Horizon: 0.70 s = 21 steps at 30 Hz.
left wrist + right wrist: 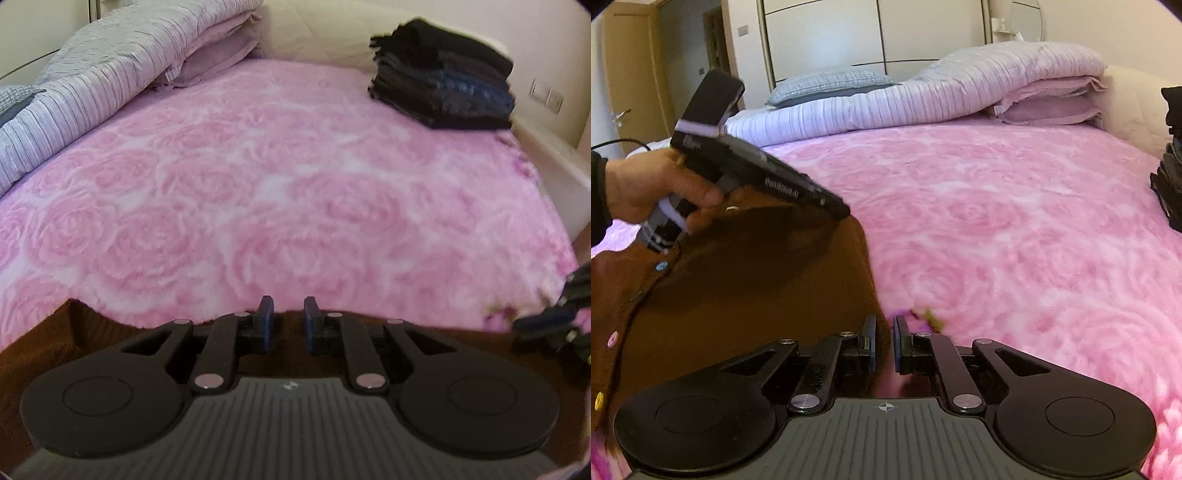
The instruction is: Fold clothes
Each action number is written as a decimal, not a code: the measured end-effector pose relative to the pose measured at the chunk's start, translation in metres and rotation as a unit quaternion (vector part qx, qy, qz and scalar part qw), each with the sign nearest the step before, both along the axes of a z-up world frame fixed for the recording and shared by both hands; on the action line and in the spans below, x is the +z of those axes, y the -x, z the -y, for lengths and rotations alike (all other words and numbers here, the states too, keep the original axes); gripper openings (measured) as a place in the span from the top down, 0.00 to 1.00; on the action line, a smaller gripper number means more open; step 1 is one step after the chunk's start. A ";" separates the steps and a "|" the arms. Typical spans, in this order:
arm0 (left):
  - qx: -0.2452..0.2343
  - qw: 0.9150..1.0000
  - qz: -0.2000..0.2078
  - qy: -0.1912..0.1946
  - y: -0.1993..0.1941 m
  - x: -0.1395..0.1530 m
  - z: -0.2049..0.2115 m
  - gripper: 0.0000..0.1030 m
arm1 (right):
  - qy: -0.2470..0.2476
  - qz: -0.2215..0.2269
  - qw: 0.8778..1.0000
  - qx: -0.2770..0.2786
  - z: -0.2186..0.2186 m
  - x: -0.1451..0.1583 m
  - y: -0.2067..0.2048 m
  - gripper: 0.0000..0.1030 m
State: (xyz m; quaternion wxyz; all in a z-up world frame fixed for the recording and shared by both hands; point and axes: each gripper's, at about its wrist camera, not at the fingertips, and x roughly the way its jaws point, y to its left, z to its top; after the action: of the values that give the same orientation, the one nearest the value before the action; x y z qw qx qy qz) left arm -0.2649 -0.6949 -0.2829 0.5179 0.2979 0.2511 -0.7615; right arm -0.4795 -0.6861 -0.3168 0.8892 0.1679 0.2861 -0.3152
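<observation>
A brown cardigan (746, 295) with coloured buttons (661, 266) is held up over the near edge of the bed. In the left wrist view its top edge (110, 332) fills the bottom of the frame. My left gripper (289, 318) is shut on that edge, with brown cloth between its blue pads. In the right wrist view a hand (653, 192) holds the left gripper (846, 214) at the cardigan's upper corner. My right gripper (885, 339) is shut on the cardigan's right edge, and it shows blurred at the far right of the left wrist view (550, 321).
The bed carries a pink rose-patterned blanket (295, 192). A stack of dark folded clothes (443, 81) stands at its far right corner. A striped duvet (923, 96) and pillows (1049, 107) lie along the far side. Behind stand a wardrobe (868, 33) and a door (631, 74).
</observation>
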 end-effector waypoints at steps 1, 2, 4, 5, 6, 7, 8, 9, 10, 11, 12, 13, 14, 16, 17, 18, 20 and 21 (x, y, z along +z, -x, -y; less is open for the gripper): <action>0.003 1.000 -0.009 0.004 -0.003 0.004 0.000 0.84 | 0.001 -0.001 1.000 0.004 -0.002 0.001 0.001 0.92; 0.005 1.000 -0.018 0.007 -0.006 0.008 -0.001 0.80 | 0.003 -0.002 1.000 0.007 -0.005 0.002 0.001 0.90; 0.016 0.999 -0.024 0.014 -0.017 0.019 -0.007 0.68 | 0.004 0.003 1.000 0.007 -0.011 0.007 0.003 0.85; 0.024 0.999 -0.018 0.018 -0.026 0.025 -0.016 0.68 | 0.005 0.006 1.000 0.006 -0.014 0.009 0.004 0.81; 0.036 0.999 -0.012 0.022 -0.036 0.031 -0.027 0.68 | 0.008 0.008 1.000 0.005 -0.019 0.013 0.005 0.79; 0.053 0.998 -0.014 0.026 -0.048 0.037 -0.039 0.68 | 0.011 0.010 1.000 0.003 -0.024 0.016 0.006 0.73; 0.070 0.997 -0.016 0.029 -0.059 0.043 -0.053 0.68 | 0.013 0.010 1.000 0.003 -0.028 0.018 0.007 0.65; 0.090 0.995 -0.016 0.032 -0.071 0.049 -0.069 0.68 | 0.012 0.001 1.000 0.006 -0.032 0.017 0.007 0.62; 0.113 0.993 -0.009 0.035 -0.083 0.053 -0.087 0.68 | 0.010 -0.009 1.000 0.007 -0.035 0.015 0.006 0.61; 0.135 0.990 -0.003 0.036 -0.095 0.057 -0.105 0.68 | 0.007 -0.022 1.000 0.004 -0.037 0.013 0.005 0.61; 0.154 0.987 0.004 0.034 -0.105 0.058 -0.122 0.66 | 0.007 -0.026 1.000 0.001 -0.040 0.013 0.006 0.61; 0.174 0.984 0.010 0.031 -0.115 0.059 -0.142 0.65 | 0.010 -0.024 1.000 0.001 -0.044 0.015 0.008 0.61; 0.194 0.981 0.016 0.025 -0.125 0.059 -0.162 0.65 | 0.013 -0.020 1.000 0.003 -0.048 0.018 0.009 0.61; 0.231 0.972 0.028 0.015 -0.146 0.057 -0.202 0.64 | 0.023 -0.015 1.000 0.009 -0.058 0.024 0.008 0.61; 0.248 0.968 0.032 0.010 -0.155 0.055 -0.222 0.64 | 0.027 -0.013 0.999 0.015 -0.062 0.027 0.006 0.61; 0.264 0.964 0.034 0.003 -0.163 0.052 -0.240 0.63 | 0.028 -0.008 0.999 0.026 -0.068 0.030 0.001 0.61; 0.298 0.954 0.033 -0.007 -0.182 0.046 -0.273 0.63 | 0.024 -0.001 0.998 0.055 -0.078 0.035 -0.011 0.61; 0.311 0.950 0.027 -0.009 -0.191 0.044 -0.283 0.63 | 0.022 0.002 0.997 0.072 -0.083 0.037 -0.018 0.61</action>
State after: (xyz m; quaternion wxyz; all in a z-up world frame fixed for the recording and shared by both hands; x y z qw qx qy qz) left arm -0.0743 -0.4115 -0.2391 0.7332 0.2304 0.3241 -0.5516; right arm -0.4613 -0.6027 -0.2802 0.9136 0.1280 0.2889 -0.2558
